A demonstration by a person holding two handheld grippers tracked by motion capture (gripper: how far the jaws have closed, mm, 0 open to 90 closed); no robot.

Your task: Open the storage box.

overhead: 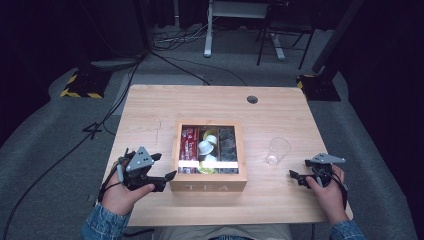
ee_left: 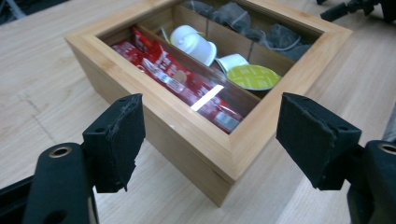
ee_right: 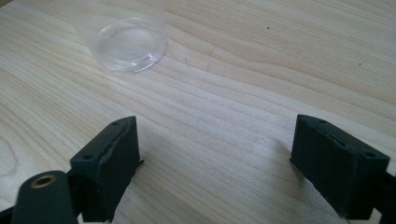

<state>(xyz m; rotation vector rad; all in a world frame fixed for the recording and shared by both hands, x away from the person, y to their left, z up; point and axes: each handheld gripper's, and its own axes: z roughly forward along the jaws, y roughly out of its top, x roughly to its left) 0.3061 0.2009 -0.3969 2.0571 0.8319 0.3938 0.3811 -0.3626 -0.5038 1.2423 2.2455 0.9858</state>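
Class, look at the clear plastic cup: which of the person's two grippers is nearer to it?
Right. The right gripper sits open just beside the cup, toward the person; the left gripper is across the tea box, at its far side.

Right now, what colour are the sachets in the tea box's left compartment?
Red, with small white print. The sachets show best in the left gripper view.

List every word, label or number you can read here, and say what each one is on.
"TEA": on the front wall of the wooden box, high view.
Print on the red sachets inside the box: too small and blurred to read.
Green-lidded capsule: no legible text.
Clear plastic cup: no markings seen.
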